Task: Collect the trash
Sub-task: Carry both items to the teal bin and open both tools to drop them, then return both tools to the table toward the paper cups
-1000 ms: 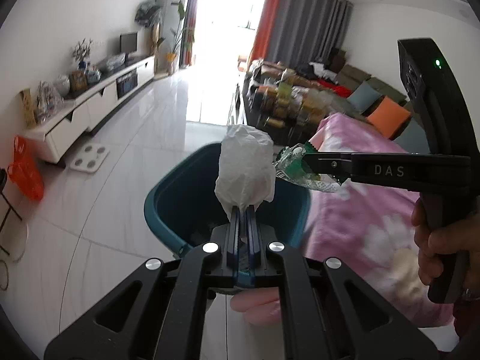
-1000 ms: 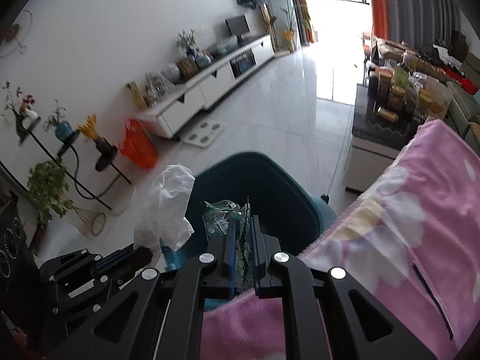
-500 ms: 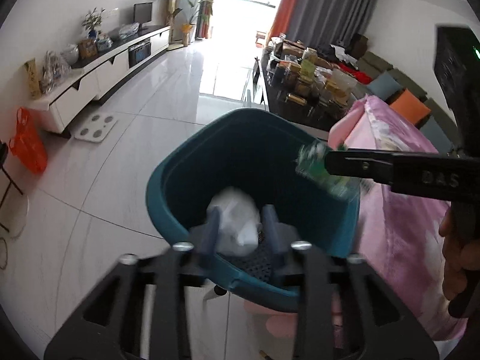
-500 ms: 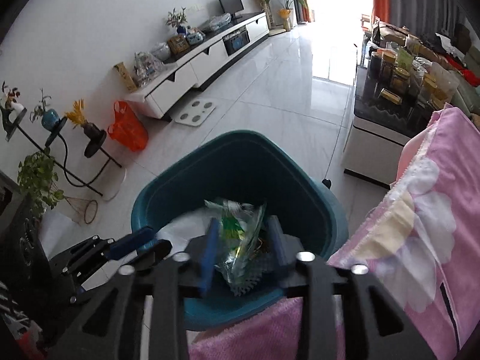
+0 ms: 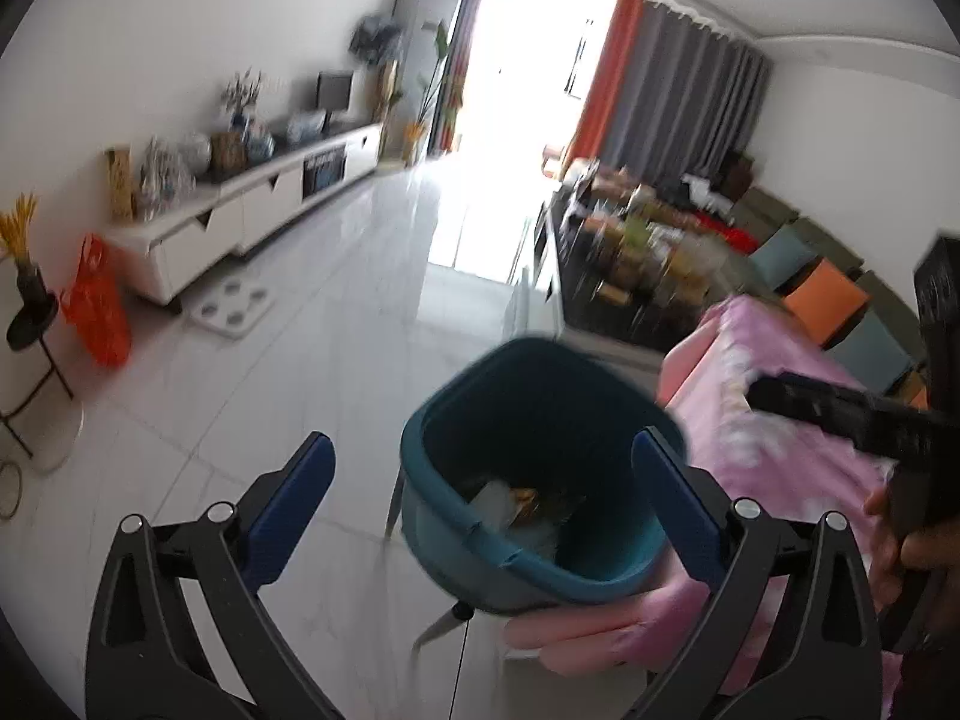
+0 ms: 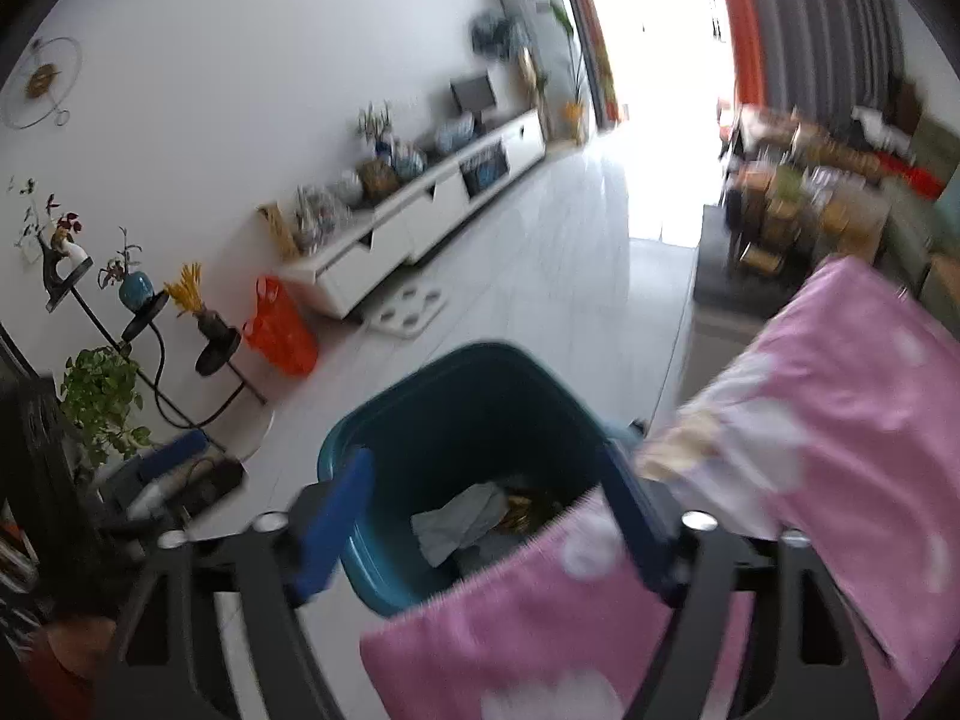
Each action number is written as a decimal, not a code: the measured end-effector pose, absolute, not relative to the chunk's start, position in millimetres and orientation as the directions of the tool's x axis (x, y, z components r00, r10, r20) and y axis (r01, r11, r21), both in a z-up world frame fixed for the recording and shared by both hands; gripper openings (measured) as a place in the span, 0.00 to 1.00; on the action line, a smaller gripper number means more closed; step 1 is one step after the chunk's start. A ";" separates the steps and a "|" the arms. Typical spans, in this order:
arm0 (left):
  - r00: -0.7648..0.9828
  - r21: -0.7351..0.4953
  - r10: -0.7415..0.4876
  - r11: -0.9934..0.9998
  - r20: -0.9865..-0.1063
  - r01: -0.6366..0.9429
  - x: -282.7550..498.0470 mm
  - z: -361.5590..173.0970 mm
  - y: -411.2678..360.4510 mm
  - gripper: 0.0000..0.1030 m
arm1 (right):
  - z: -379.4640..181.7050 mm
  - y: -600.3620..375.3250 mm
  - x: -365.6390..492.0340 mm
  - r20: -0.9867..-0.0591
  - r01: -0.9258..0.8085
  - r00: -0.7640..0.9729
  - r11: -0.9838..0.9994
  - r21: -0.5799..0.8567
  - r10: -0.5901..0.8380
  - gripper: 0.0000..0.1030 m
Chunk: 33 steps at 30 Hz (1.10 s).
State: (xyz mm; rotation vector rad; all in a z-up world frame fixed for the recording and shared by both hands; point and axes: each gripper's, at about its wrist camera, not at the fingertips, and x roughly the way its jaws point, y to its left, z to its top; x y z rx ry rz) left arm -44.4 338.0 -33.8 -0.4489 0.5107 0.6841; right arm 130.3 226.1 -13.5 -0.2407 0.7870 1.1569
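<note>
Left wrist: trash beyond fingers.

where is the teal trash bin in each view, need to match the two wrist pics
Left wrist view: the teal trash bin sits just right of centre in the lower half, between the fingers of the left gripper, whose jaws are opening.
Right wrist view: the bin is at lower centre, its near edge hidden by the pink floral cloth.
Shared landmark: the orange bag on the floor, left of the bin.
</note>
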 end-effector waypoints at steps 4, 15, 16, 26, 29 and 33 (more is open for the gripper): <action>0.715 -0.221 0.495 0.724 -0.493 -0.654 -50.2 8.6 313.5 0.95 | 13.7 170.0 116.1 -0.580 -0.885 0.300 0.448 0.127 0.757 0.94; 0.858 -0.150 0.402 0.872 -0.320 -0.465 -6.7 72.4 199.2 0.95 | 36.7 -9.9 87.0 -0.404 -0.683 0.668 0.731 0.001 0.625 0.93; 0.867 -0.150 0.384 0.882 -0.316 -0.446 0.3 72.3 187.7 0.95 | 33.6 -24.9 86.0 -0.396 -0.663 0.690 0.749 -0.008 0.606 0.93; 0.915 -0.143 0.065 0.981 -0.398 -0.132 74.3 36.0 55.4 0.95 | -16.0 -151.0 70.9 -0.450 -0.333 0.849 0.942 -0.048 0.277 0.93; 0.907 -0.125 -0.008 0.991 -0.421 -0.049 90.9 23.7 20.3 0.95 | -30.4 -171.1 77.2 -0.490 -0.277 0.843 0.960 -0.045 0.220 0.93; 0.894 -0.112 -0.069 0.994 -0.444 0.021 110.3 11.5 -13.8 0.95 | -47.6 -180.1 92.4 -0.522 -0.256 0.828 0.966 -0.027 0.205 0.93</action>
